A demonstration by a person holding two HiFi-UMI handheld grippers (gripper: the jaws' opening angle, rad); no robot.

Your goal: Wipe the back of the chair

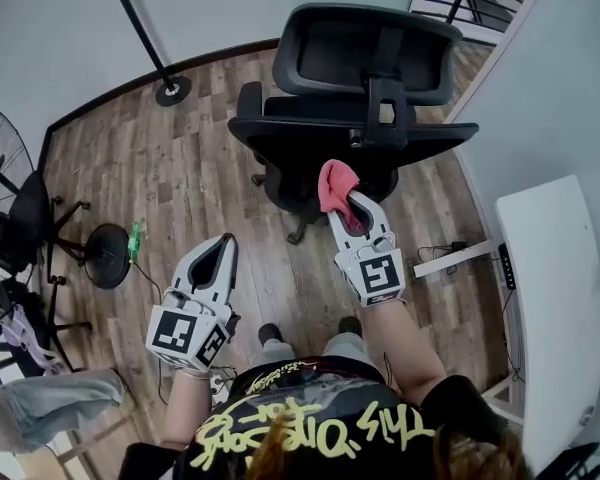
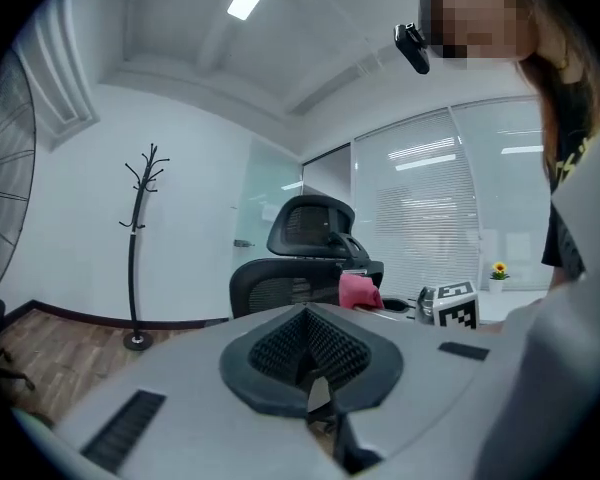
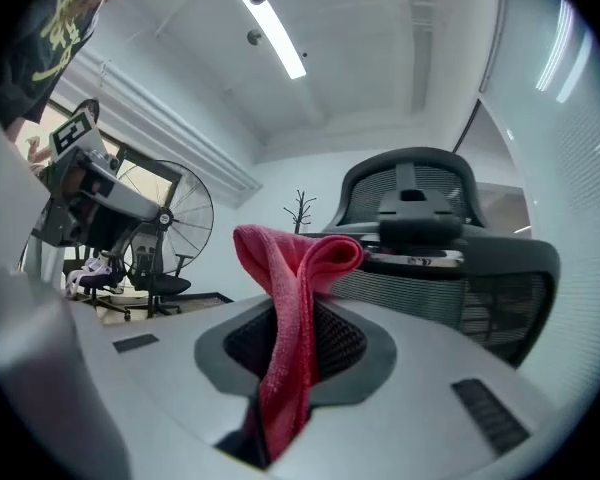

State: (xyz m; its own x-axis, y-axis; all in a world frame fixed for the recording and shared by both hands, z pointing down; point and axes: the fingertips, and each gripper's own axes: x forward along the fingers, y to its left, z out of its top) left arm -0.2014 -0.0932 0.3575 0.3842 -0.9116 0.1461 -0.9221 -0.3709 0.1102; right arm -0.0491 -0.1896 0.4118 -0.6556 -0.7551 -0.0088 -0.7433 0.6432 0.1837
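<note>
Cloth [image 1: 337,183] pinched in right hand-held gripper [image 1: 348,200] near chair back [image 1: 310,133], left hand-held gripper [image 1: 224,245] closed, empty

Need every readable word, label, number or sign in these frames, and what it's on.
"This One": apparently the start of the yellow script on the person's shirt, seen upside down; remainder unreadable.
Strip label on the chair: too blurred to read.
Cubes on the left gripper and right gripper: square marker patterns, no letters.
Pink cloth in the right gripper: no print.
</note>
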